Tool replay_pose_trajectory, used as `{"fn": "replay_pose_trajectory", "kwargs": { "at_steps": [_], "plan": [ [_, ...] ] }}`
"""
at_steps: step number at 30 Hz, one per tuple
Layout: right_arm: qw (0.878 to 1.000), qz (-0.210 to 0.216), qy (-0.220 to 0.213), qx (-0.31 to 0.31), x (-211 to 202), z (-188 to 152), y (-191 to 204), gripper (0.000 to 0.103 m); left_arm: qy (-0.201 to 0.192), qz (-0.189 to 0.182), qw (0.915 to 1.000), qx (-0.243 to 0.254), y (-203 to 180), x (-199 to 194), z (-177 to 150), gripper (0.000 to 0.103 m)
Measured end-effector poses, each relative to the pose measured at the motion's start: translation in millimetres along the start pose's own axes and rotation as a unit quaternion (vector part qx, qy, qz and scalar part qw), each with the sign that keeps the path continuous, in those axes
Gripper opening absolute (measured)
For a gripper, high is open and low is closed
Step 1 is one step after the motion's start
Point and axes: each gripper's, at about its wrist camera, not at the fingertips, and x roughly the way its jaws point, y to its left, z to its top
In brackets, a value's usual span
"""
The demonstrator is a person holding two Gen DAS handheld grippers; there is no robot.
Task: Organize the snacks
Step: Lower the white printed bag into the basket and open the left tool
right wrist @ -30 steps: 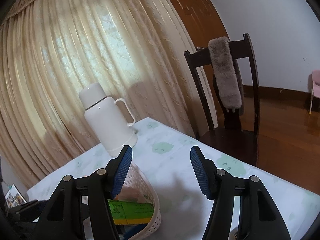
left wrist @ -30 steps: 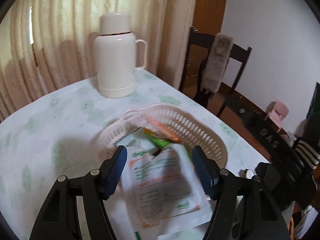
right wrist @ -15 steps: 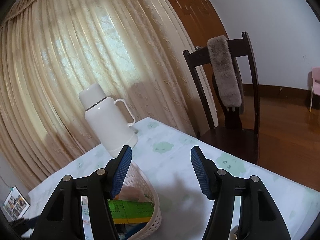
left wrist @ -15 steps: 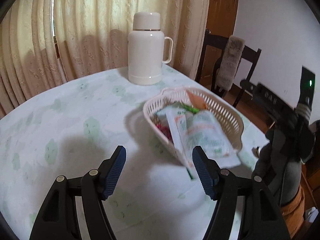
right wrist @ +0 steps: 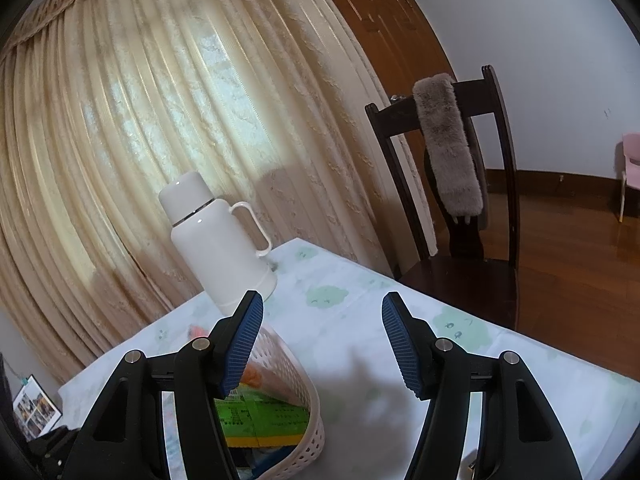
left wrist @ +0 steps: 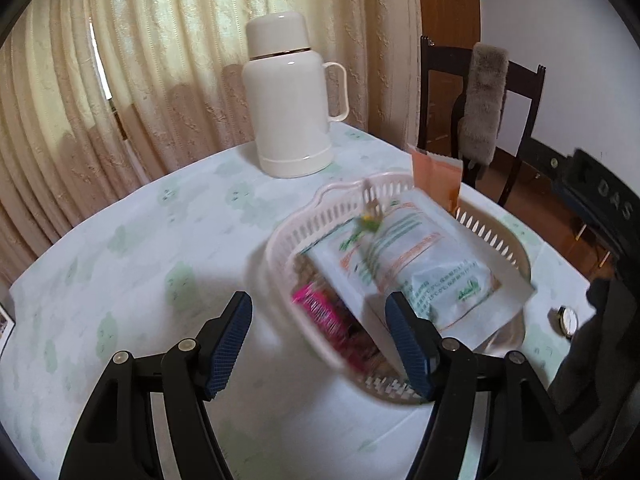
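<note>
Two grippers are here, and both have nothing in them. The left gripper [left wrist: 320, 340] has its jaws apart, and only bare tablecloth and the near wall of the basket [left wrist: 496, 236] show between them. The right gripper [right wrist: 322, 344] also has its jaws apart, with just the table [right wrist: 360, 320] behind the gap.

The snacks are in the pale plastic basket, which sits near the right edge of the table. That makes sense, because the job is to tidy the snacks into one place. A big white snack bag [left wrist: 420, 264] lies flat on top of the pile. I think it is too long to fit, so its lower end sticks out over the rim at the side by the table's right edge. A pink packet [left wrist: 324, 316] is tucked low against the near wall. An orange packet [left wrist: 436, 176] stands up at the far wall, most likely leaning there. In the right wrist view a green packet [right wrist: 260, 416] lies in the basket too.

The white bag is just past the left gripper's right fingertip, not between the jaws. The basket is down beside the right gripper's left finger, also outside the gap.

A white flask [left wrist: 292, 100] stands near the far edge of the table, well away from the basket.
</note>
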Motion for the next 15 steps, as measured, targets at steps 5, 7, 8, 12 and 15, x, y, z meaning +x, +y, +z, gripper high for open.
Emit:
{"fn": "replay_pose_trajectory", "kwargs": {
  "at_steps": [5,7,8,12,15],
  "plan": [
    [1.000,-0.003,0.000,0.002,-0.6,-1.0,0.2,0.064,0.010,-0.013,0.9999,0.000,-7.0,8.5,7.9,0.066],
    [1.000,-0.005,0.002,0.002,-0.3,-0.6,-0.2,0.064,0.009,-0.025,0.9996,-0.010,-3.1,2.9,5.5,0.066],
    [1.000,-0.006,0.001,0.003,-1.2,-0.7,-0.7,0.064,0.007,-0.029,0.9995,-0.013,-1.4,-0.6,4.8,0.066],
    [1.000,-0.011,-0.006,0.002,-4.5,-0.5,-1.5,0.067,-0.012,-0.030,0.9990,-0.032,10.4,-21.5,0.2,0.070],
    [1.000,-0.005,-0.030,-0.002,-12.4,0.7,0.4,0.067,-0.028,-0.025,0.9980,-0.050,24.1,-37.7,-5.8,0.073]
  ]
}}
